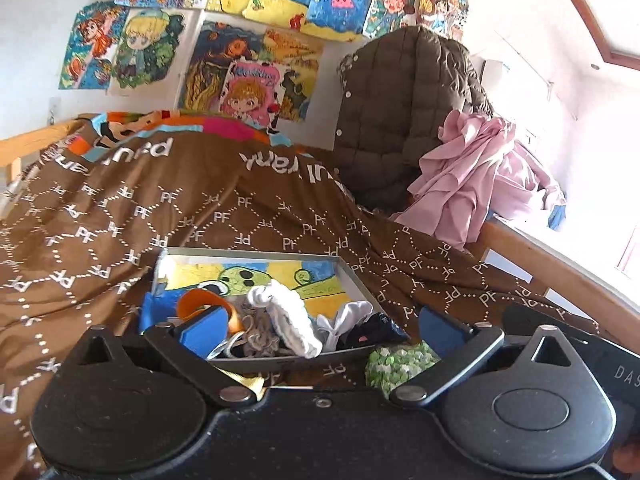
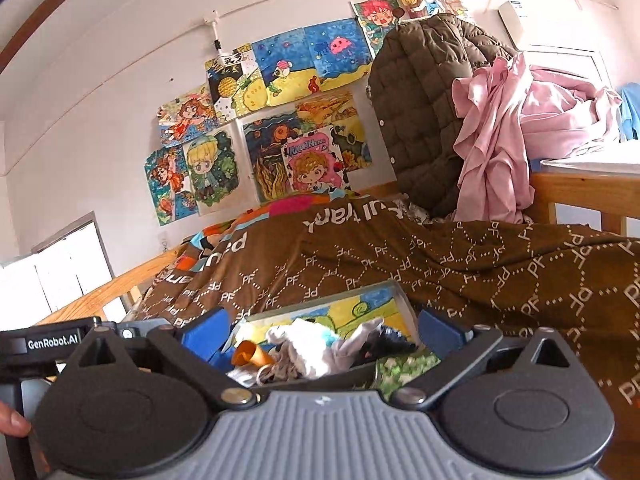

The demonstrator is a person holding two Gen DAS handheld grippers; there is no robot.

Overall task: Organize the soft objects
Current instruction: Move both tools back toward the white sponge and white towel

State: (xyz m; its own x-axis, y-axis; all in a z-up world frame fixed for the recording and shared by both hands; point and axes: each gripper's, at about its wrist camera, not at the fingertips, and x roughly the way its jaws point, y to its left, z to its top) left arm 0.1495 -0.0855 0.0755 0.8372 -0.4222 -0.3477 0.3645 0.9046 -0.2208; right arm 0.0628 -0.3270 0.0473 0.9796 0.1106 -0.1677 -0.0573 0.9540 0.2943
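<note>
I judge the sorting close to finished: the tray point(image 1: 352, 276) on the brown bedspread point(image 1: 120, 216) already holds white socks point(image 1: 288, 320), a grey scrunchie point(image 1: 260, 340), an orange strap point(image 1: 208, 304) and dark fabric. A green patterned cloth point(image 1: 396, 364) still lies just outside the tray's near corner. My left gripper point(image 1: 316, 328) and right gripper point(image 2: 320, 332) both stand wide apart and empty, short of the tray.
</note>
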